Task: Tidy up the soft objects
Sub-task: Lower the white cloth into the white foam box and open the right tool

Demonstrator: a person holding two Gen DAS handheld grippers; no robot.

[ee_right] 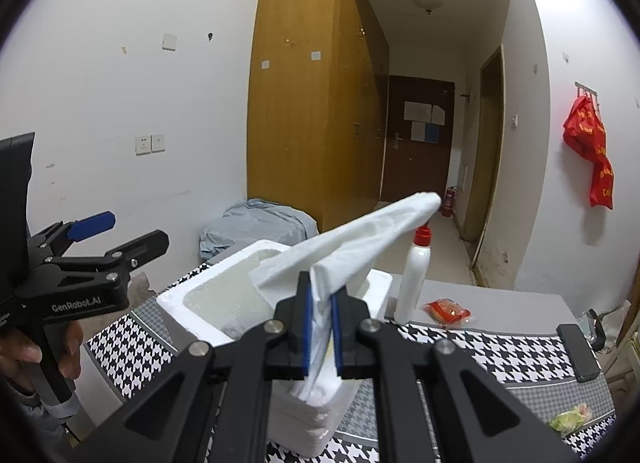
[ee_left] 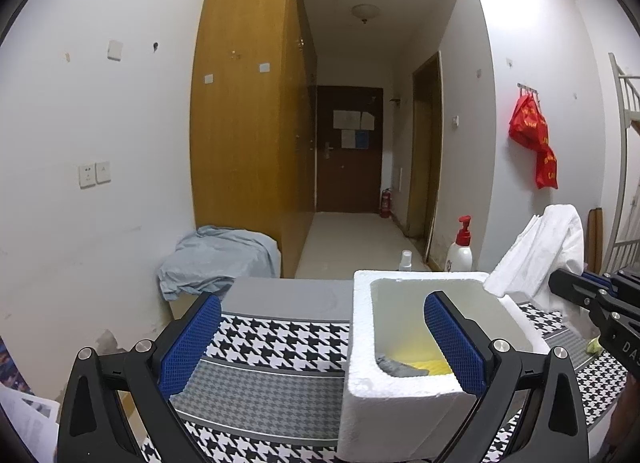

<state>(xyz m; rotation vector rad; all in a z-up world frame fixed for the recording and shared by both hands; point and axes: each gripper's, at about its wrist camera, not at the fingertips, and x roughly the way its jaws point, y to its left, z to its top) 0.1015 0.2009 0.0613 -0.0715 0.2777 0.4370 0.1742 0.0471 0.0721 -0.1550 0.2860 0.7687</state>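
Nearest the foam box, the right gripper is pinching a folded white cloth, which is rising limp above the box's rim. It looks light and floppy, best gripped at the fold. Beyond the box's left side, the left gripper is hanging wide open, holding nothing.

A table with a houndstooth cloth carries the things; its far strip is bare grey. On the cloth stands a white foam box. Behind the box, a white pump bottle stands upright, a red packet just beside it. A dark flat bar, perhaps a phone, lies near the right edge, and a greenish wad lies nearer
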